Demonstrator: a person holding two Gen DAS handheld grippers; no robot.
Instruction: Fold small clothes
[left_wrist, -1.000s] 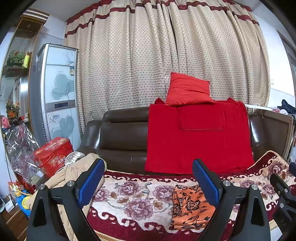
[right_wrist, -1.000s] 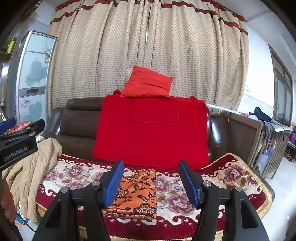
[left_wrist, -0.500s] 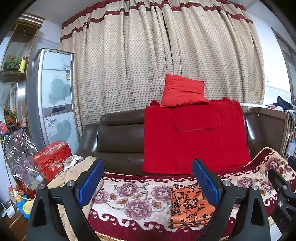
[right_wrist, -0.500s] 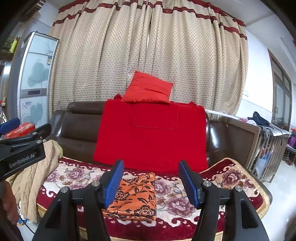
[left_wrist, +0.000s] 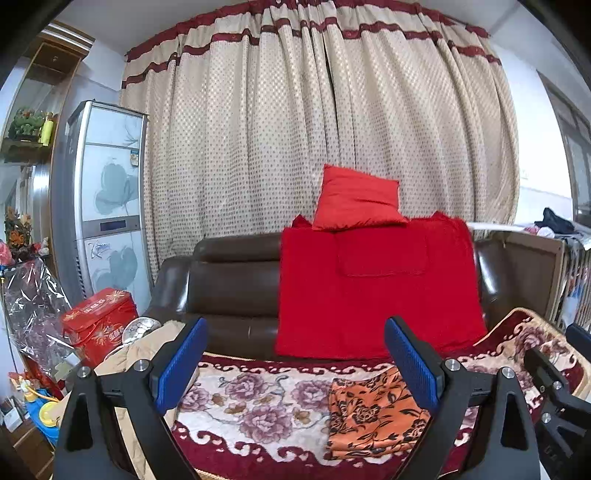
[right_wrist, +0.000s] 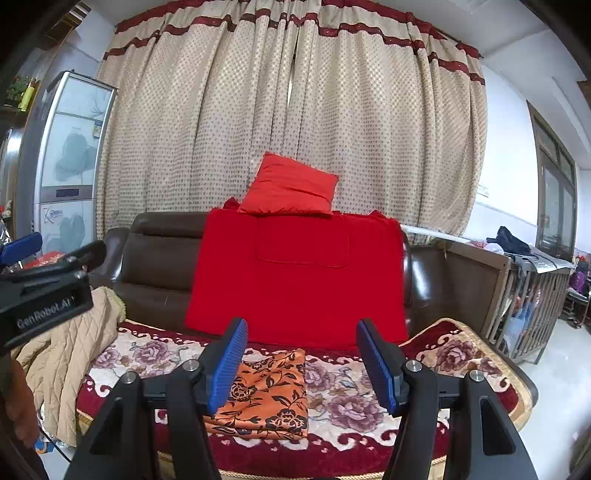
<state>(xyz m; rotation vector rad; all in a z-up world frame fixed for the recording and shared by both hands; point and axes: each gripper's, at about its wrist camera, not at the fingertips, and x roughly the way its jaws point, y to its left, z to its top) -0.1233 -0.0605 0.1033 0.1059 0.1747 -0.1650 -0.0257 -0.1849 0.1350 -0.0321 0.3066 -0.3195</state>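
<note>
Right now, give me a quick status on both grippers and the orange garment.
Left gripper open, empty. Right gripper open, empty. Orange floral garment lies folded on the floral sofa cover, untouched. Beige quilted jacket heaped at the left end, clear of it.

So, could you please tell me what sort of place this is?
Probably a home living room: a brown sofa with a flowered cover, long curtains behind it, and a fridge beside them.

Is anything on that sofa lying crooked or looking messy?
The orange patterned cloth lies folded and flat on the floral blanket. The one untidy thing is the beige quilted jacket, slumped in a heap over the sofa's left end. The red cushion sits slightly tilted on the backrest. Both grippers are open and empty.
</note>
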